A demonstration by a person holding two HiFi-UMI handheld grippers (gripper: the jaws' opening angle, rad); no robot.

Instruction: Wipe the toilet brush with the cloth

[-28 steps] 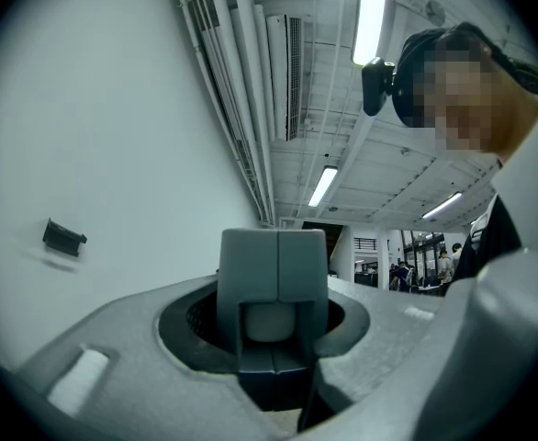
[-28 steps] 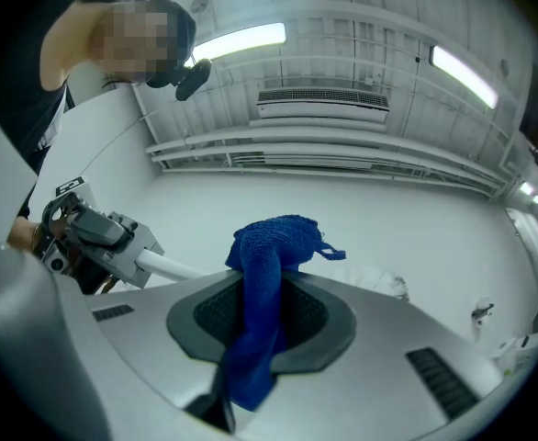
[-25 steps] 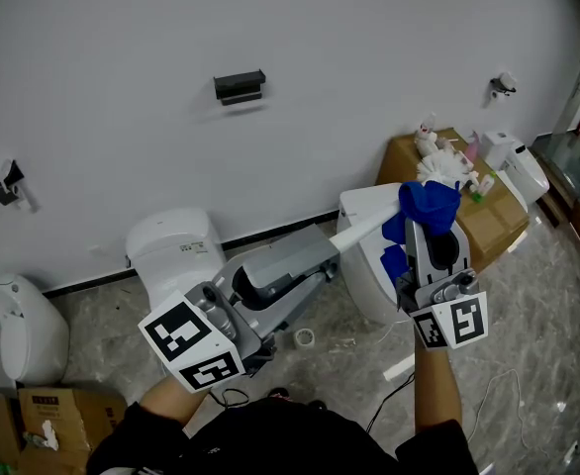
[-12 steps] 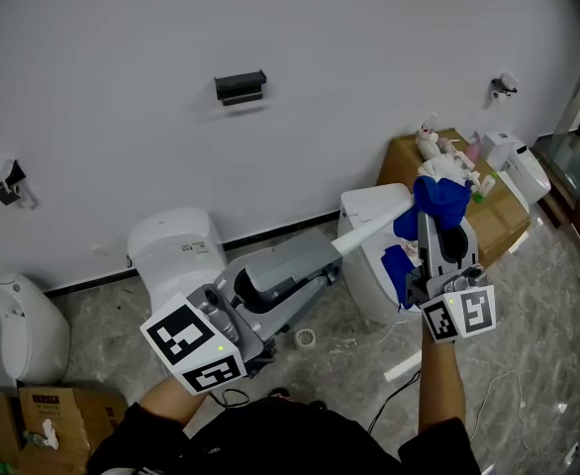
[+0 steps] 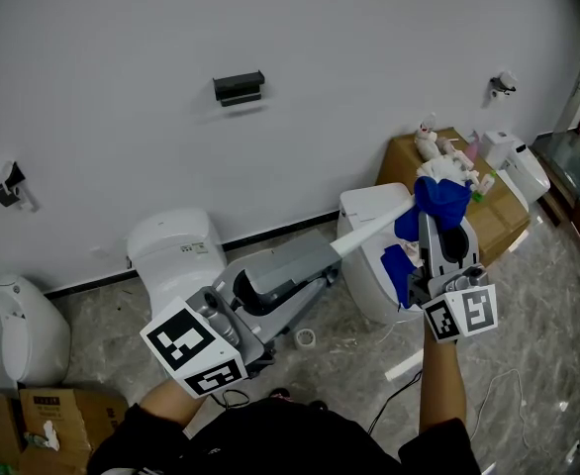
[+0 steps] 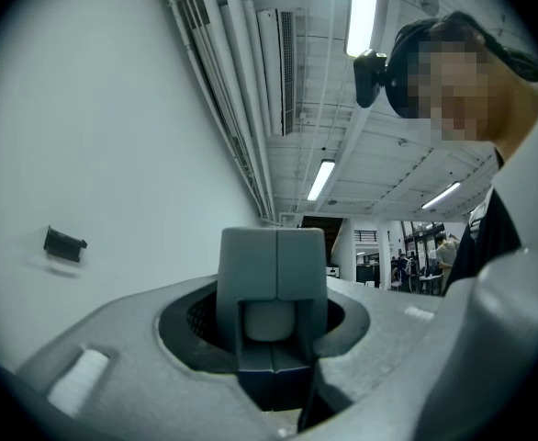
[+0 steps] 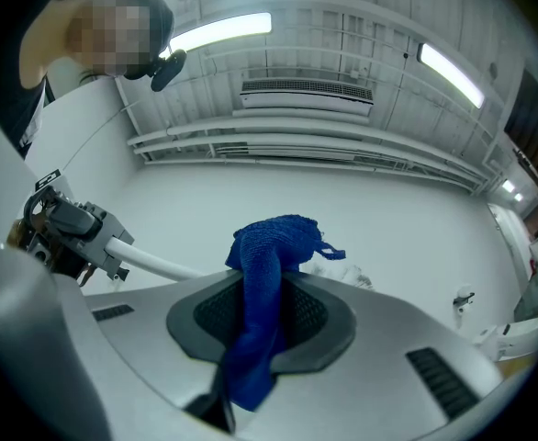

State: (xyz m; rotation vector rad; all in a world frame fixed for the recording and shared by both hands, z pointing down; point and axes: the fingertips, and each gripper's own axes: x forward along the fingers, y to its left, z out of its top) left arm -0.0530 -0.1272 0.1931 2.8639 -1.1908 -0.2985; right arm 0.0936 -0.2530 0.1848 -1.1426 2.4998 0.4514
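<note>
Over grey marbled floor (image 5: 532, 290), white toilet (image 5: 176, 250), cardboard box (image 5: 404, 161), white wall (image 5: 122, 28)

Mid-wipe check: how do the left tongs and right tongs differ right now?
The left tongs grip the toilet brush by its white handle; the right tongs grip the blue cloth. In the head view the left tongs point across to the right, while the right tongs point up the picture. Both are shut on something.

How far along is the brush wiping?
Done: left gripper holds the toilet brush by its handle, right gripper holds the blue cloth. In hand: cloth is at the handle's bristle end. Left: probably more wiping; how clean it is can't be seen.
</note>
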